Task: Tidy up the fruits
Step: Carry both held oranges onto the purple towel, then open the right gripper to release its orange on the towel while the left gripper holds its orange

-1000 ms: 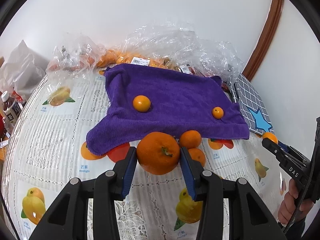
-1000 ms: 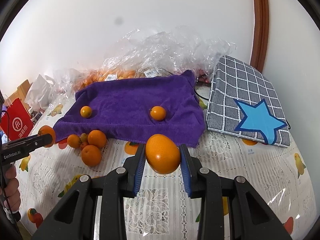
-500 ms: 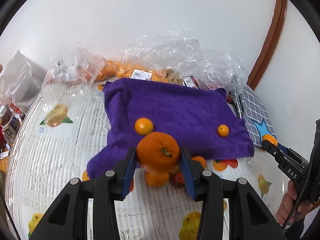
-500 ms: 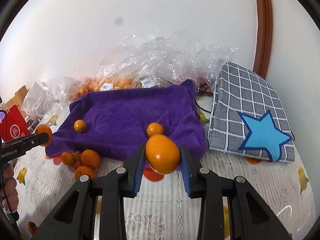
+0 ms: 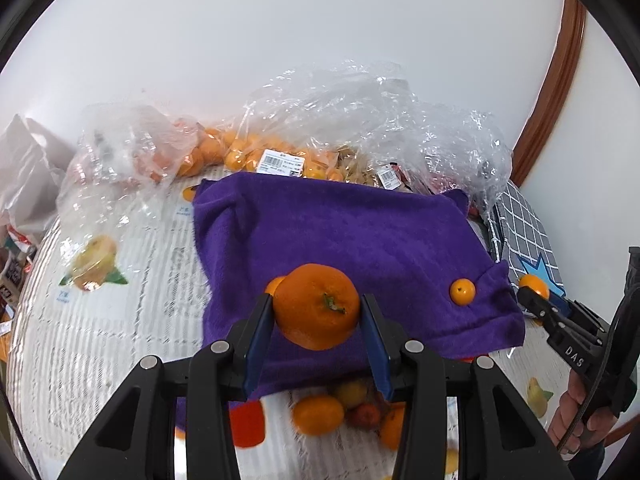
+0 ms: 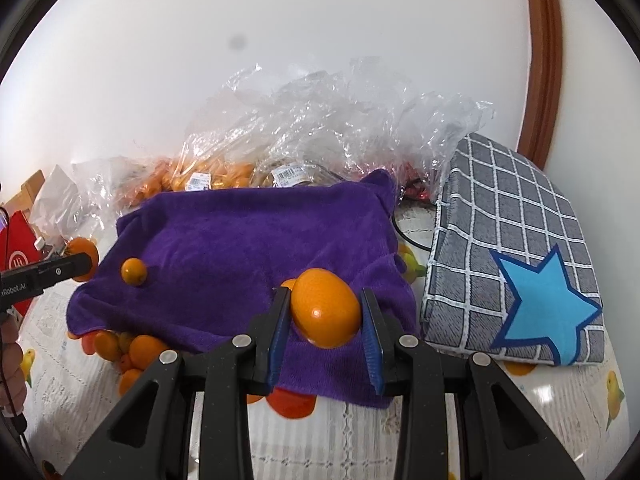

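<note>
Left view: left gripper (image 5: 317,308) clamped on mandarin (image 5: 316,306) over towel (image 5: 340,236) front edge; best set down clear of small orange (image 5: 462,291) (rolls easily). Right view: right gripper (image 6: 325,309) gripping orange (image 6: 325,307) above towel (image 6: 240,248); lower before releasing.

Left wrist: I look forward along my left tongs (image 5: 317,312), close above the purple towel's (image 5: 344,236) near-left edge.
Right wrist: same, near-right edge.
Shared: towel (image 6: 248,248), plastic bags (image 6: 320,128) behind it.
</note>
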`<act>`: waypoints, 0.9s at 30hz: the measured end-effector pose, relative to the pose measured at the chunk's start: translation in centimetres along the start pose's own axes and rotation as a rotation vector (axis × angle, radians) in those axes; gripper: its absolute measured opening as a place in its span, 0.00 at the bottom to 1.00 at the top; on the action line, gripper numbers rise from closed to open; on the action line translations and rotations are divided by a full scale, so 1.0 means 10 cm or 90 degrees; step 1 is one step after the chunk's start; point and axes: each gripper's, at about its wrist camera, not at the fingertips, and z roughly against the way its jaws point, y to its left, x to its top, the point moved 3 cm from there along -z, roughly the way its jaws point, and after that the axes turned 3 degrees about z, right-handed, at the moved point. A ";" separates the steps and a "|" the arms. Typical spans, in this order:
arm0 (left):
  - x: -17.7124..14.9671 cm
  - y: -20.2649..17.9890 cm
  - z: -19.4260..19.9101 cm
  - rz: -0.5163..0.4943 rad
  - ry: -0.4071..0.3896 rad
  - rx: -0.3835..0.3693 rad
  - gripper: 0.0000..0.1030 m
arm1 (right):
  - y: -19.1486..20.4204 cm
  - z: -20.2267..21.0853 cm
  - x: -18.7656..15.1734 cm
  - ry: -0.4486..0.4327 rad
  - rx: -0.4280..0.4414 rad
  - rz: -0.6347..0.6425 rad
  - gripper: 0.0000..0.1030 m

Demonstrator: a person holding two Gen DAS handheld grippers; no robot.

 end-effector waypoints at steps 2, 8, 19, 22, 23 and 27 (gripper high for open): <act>0.03 -0.06 -0.08 -0.008 0.002 -0.003 0.40 | -0.01 -0.06 0.00 0.005 0.007 0.002 0.32; 0.03 -0.14 -0.29 -0.016 0.016 -0.008 0.40 | -0.05 -0.29 -0.01 0.024 0.015 -0.006 0.32; -0.10 -0.14 -0.53 -0.022 0.047 -0.015 0.40 | 0.00 -0.57 -0.11 0.054 0.029 0.000 0.32; -0.12 -0.16 -0.57 -0.028 0.056 -0.017 0.40 | 0.02 -0.60 -0.13 0.058 0.027 0.008 0.32; -0.13 -0.16 -0.58 -0.030 0.057 -0.016 0.40 | 0.02 -0.61 -0.14 0.059 0.026 0.011 0.32; -0.13 -0.15 -0.60 -0.028 0.062 -0.019 0.40 | 0.00 -0.63 -0.15 0.064 0.026 0.010 0.32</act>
